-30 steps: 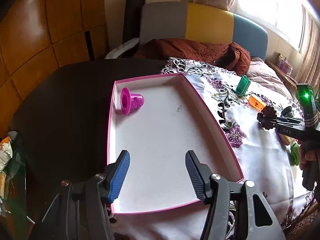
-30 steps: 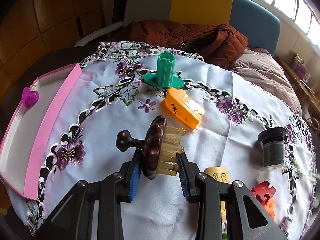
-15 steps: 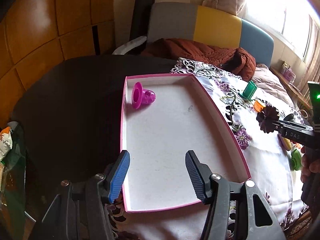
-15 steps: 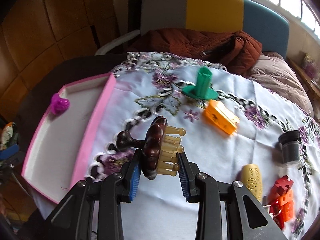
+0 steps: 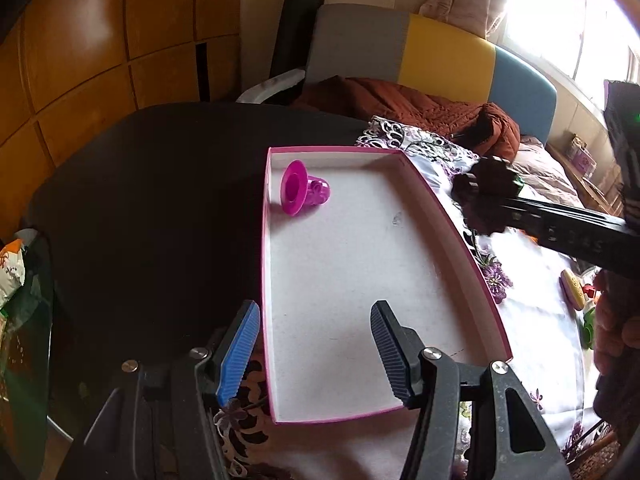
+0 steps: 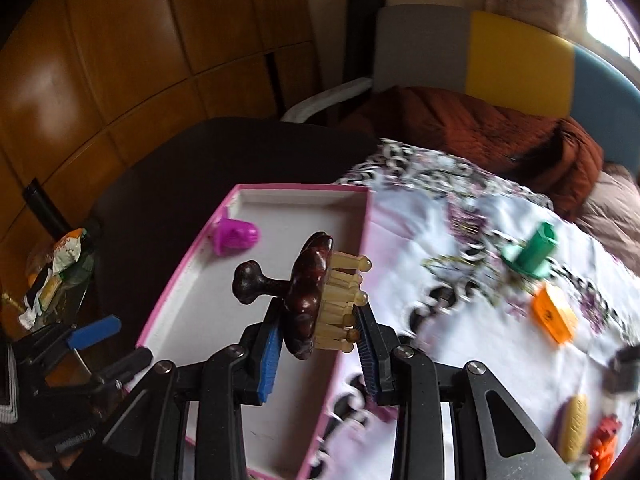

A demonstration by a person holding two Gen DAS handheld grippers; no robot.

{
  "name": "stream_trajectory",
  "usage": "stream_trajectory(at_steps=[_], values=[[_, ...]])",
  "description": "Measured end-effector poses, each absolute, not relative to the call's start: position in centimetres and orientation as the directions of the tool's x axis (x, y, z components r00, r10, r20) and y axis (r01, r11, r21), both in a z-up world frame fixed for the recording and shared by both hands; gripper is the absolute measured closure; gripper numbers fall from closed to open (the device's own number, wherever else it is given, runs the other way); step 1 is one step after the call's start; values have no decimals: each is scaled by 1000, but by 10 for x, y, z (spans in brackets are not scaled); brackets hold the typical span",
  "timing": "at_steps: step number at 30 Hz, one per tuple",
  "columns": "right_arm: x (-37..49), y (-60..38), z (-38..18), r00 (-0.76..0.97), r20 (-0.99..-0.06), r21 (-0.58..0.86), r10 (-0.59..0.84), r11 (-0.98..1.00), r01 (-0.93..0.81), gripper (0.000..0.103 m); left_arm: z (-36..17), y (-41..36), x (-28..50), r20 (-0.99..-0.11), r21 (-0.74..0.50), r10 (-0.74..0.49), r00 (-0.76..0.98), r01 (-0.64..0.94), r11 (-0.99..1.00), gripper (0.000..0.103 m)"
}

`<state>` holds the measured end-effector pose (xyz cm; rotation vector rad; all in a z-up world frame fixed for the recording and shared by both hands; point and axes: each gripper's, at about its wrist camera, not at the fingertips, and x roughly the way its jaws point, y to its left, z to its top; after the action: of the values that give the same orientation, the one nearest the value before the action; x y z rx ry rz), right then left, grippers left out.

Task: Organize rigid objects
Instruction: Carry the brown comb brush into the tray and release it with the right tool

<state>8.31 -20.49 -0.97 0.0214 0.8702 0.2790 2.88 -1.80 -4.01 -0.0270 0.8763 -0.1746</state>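
My right gripper (image 6: pixel 320 348) is shut on a dark brown wooden massage brush (image 6: pixel 308 296) with pale pegs and holds it in the air over the right rim of the pink-edged white tray (image 6: pixel 352 280). The brush shows dark in the left wrist view (image 5: pixel 486 196), just right of the tray's rim (image 5: pixel 448 216). A magenta plastic piece (image 5: pixel 302 192) lies in the tray's far left corner, also in the right wrist view (image 6: pixel 234 236). My left gripper (image 5: pixel 316 348) is open and empty over the tray's near end.
On the flowered cloth (image 6: pixel 460 320) lie a green spool (image 6: pixel 532 252), an orange block (image 6: pixel 554 312), a yellow oval piece (image 6: pixel 574 420), a black cup (image 6: pixel 624 368) and red-orange bricks (image 6: pixel 604 440). A dark table (image 5: pixel 160 200) lies left of the tray. A brown jacket (image 5: pixel 400 100) lies behind.
My right gripper has carried the brush left, from over the cloth to the tray's right rim. The left gripper has stayed open over the tray's near end.
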Motion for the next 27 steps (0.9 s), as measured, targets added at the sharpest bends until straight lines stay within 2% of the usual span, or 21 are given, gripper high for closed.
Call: stream_trajectory(at_steps=[14, 27], values=[[129, -151, -32, 564, -790, 120, 242, 962, -244, 68, -47, 3, 34, -775, -115, -149, 615, 94, 989, 45], [182, -130, -55, 506, -837, 139, 208, 975, -170, 66, -54, 17, 37, -789, -130, -146, 596, 70, 989, 45]])
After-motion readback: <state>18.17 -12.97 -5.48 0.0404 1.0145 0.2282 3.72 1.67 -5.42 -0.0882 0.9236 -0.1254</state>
